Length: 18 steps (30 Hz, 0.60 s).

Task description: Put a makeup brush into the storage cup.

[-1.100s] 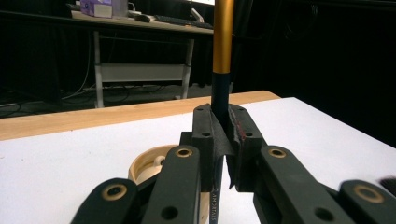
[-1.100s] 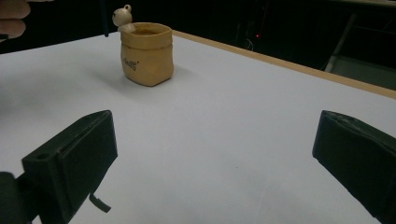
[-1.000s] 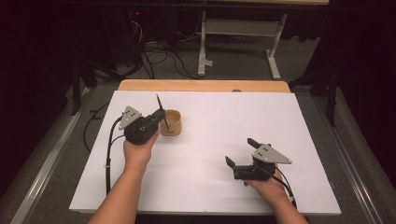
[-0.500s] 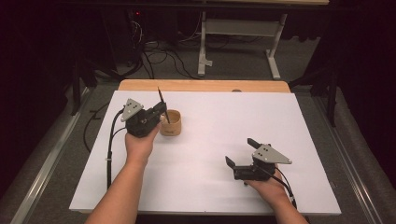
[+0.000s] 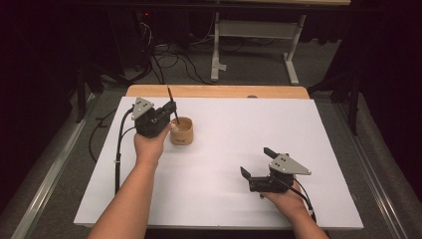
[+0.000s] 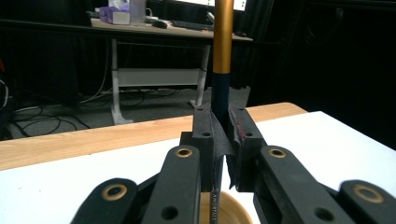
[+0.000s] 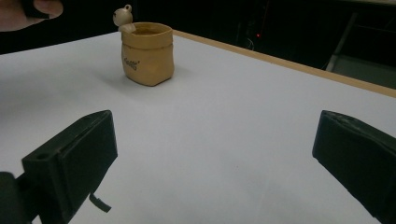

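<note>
My left gripper (image 5: 171,113) is shut on a slim pen (image 5: 171,104), dark blue below and gold above (image 6: 222,46), held upright between the pads. Its lower end hangs over the mouth of a small tan pot (image 5: 182,131), which stands on the white tabletop (image 5: 298,129) just right of the left hand. In the left gripper view the pot's rim (image 6: 224,210) sits directly under the left gripper (image 6: 223,135). My right gripper (image 5: 256,162) rests low near the table's front right, open and holding nothing. In the right gripper view the right gripper (image 7: 217,144) faces the pot (image 7: 147,53), which stands well ahead of it.
A little bear figure (image 7: 123,16) sits on the pot's rim. A wooden strip (image 5: 219,91) borders the table's far edge. Beyond it are a white desk frame (image 5: 254,35) and cables on the floor (image 5: 164,55). Bare white surface lies between the two hands.
My left hand has risen a little and shifted toward the far side, carrying the pen higher over the pot. The right hand and the pot have stayed put.
</note>
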Available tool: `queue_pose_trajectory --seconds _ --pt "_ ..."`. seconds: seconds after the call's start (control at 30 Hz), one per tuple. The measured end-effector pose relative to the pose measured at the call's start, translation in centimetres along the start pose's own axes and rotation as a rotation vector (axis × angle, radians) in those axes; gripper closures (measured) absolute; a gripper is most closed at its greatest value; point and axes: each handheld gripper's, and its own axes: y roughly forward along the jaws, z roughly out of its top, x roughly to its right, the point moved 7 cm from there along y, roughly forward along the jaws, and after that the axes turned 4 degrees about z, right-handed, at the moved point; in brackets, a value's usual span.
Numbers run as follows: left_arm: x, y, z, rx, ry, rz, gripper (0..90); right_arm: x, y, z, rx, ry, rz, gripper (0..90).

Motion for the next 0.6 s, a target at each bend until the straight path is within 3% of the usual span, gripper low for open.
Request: queue_pose_trajectory --seconds 0.6 --pt "-1.04 0.69 -0.77 -0.025 -0.007 0.040 82.7 -0.02 -0.15 0.10 0.007 0.004 0.000 1.2"
